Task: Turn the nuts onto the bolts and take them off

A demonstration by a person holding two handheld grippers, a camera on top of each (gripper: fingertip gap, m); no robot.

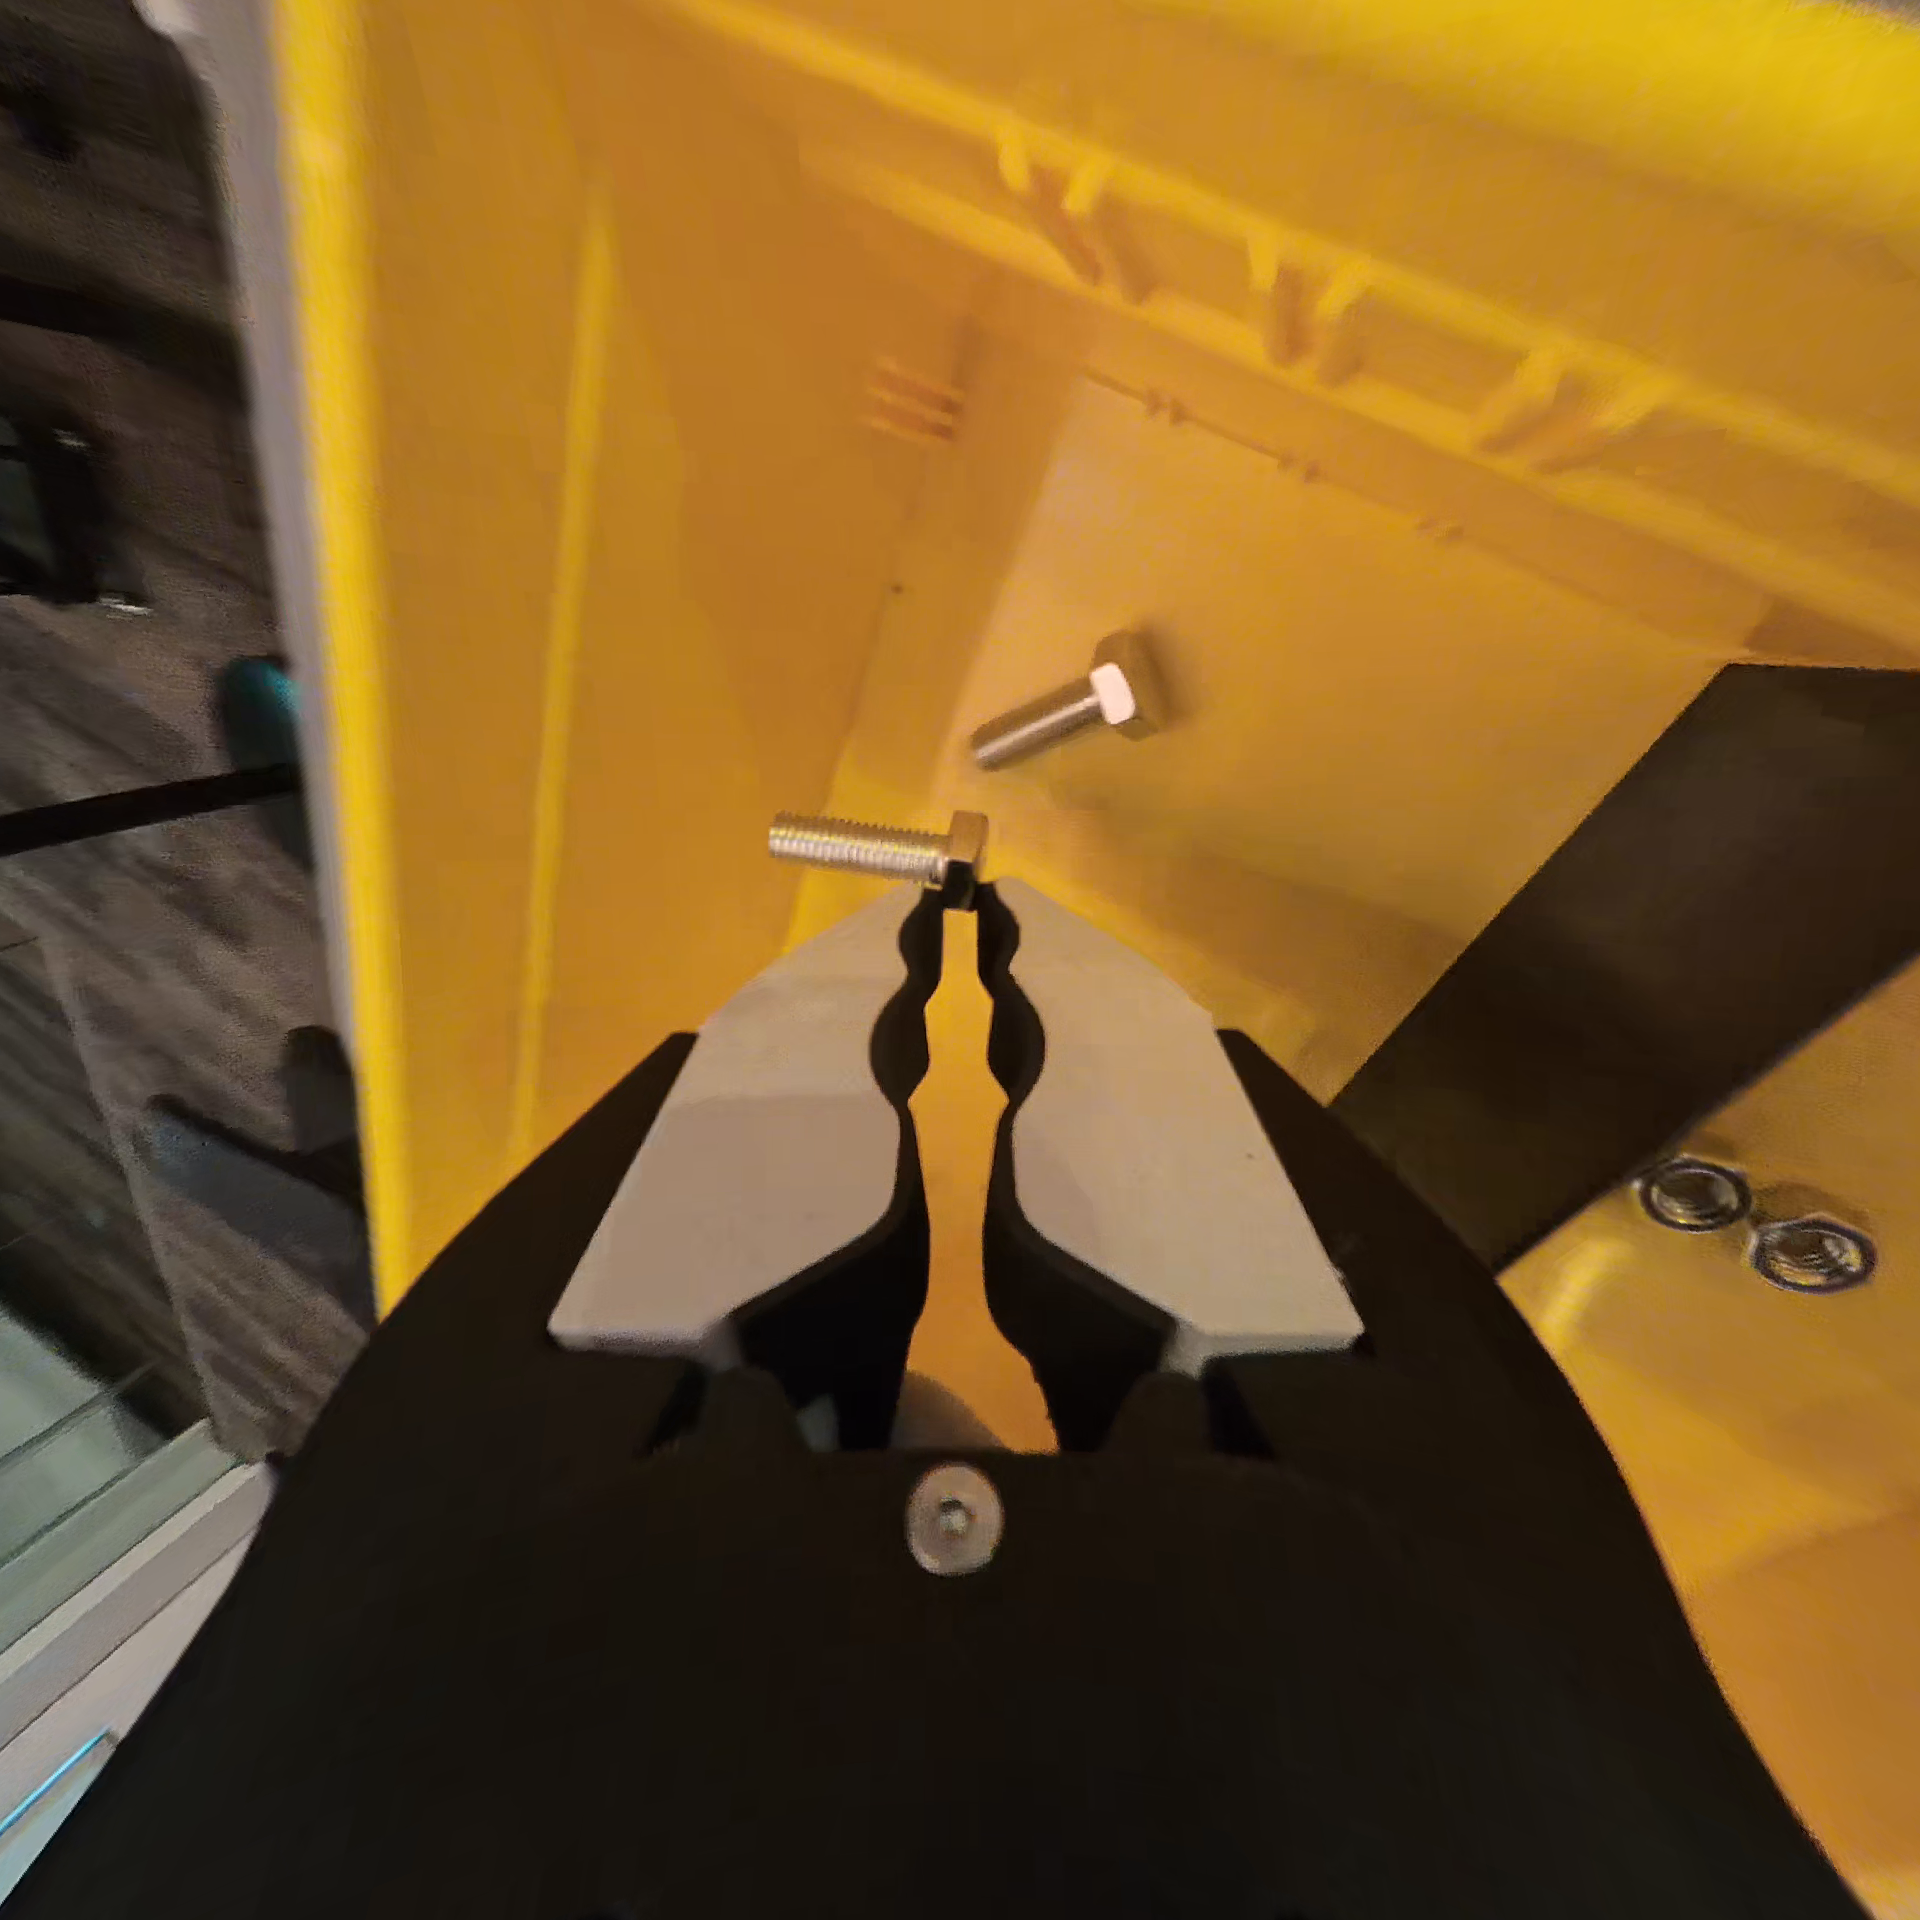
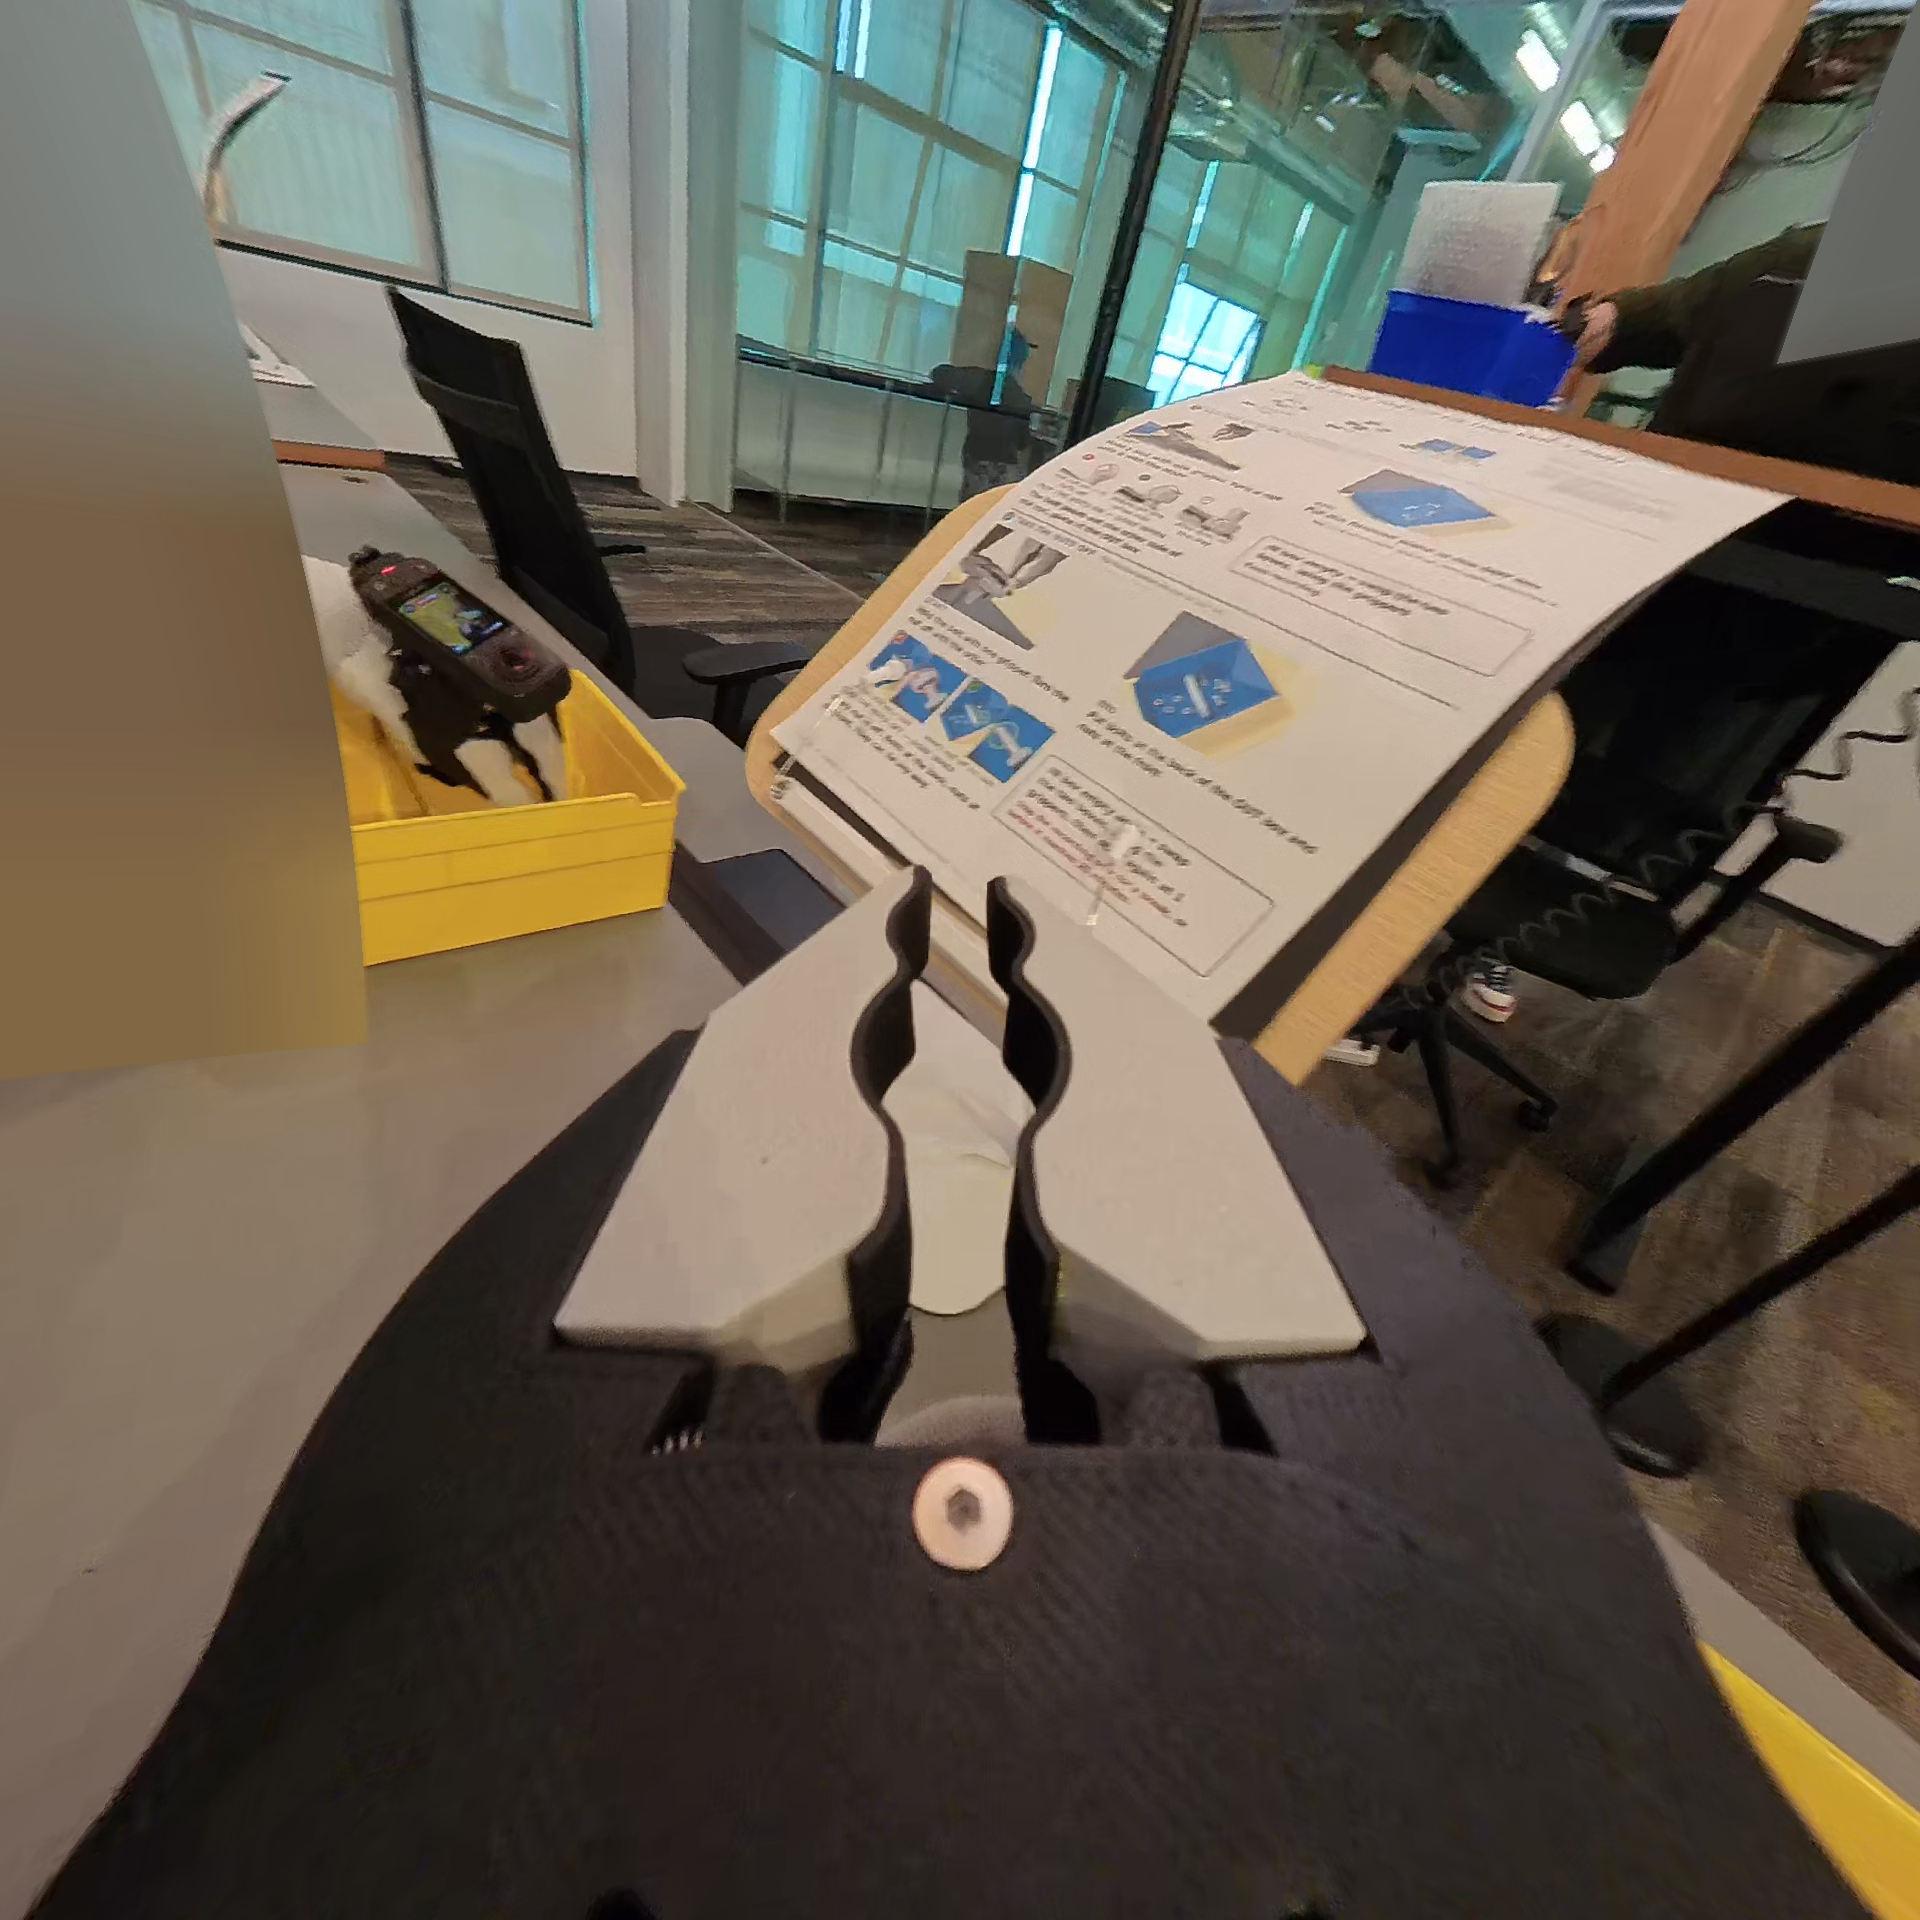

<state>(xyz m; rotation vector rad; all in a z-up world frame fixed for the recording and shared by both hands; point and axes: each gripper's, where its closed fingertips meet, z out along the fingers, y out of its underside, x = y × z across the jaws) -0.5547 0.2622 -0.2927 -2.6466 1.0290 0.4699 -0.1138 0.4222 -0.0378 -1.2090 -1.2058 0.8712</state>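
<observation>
In the left wrist view my left gripper is shut on the hex head of a silver bolt, whose threaded shaft sticks out to the left, above the floor of a yellow bin. A second silver bolt lies on the bin floor just beyond. Two silver nuts lie on the bin floor at the right, past a black divider. In the right wrist view my right gripper is open a little and empty, held above the grey table. The left gripper shows far off inside the yellow bin.
A printed instruction sheet on a wooden stand slopes just beyond the right gripper. Black office chairs stand behind the table and at the right. A person's arm reaches by a blue box at the far right. Some 55 centimetres of space lies between my two pairs of fingers.
</observation>
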